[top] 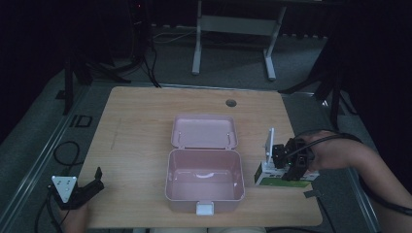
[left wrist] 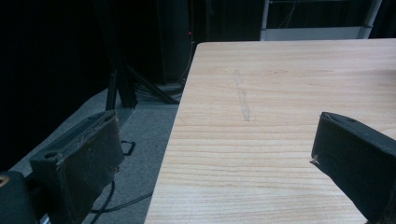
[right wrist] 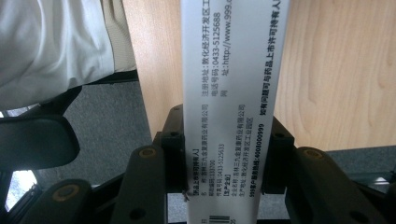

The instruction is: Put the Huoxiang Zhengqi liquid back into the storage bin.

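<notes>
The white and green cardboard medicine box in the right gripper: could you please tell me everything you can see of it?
The white and green cardboard medicine box is a slim rectangular carton, white with a green band along its lower side and black Chinese print, phone numbers and a barcode on one narrow face. It looks closed and undamaged. The right gripper is shut on it, black jaws pressing its two broad sides. It sits at the wooden table's right edge, just right of the open pink plastic box, apart from it.

**Dim room around a light wooden table**

A pale wood-grain table (top: 145,126) with a round cable hole (top: 231,103) stands on grey carpet (top: 34,136). Beyond it, a white desk frame (top: 233,29) and black stands (top: 73,73) fade into darkness. Loose cables (top: 65,153) lie on the floor.
</notes>
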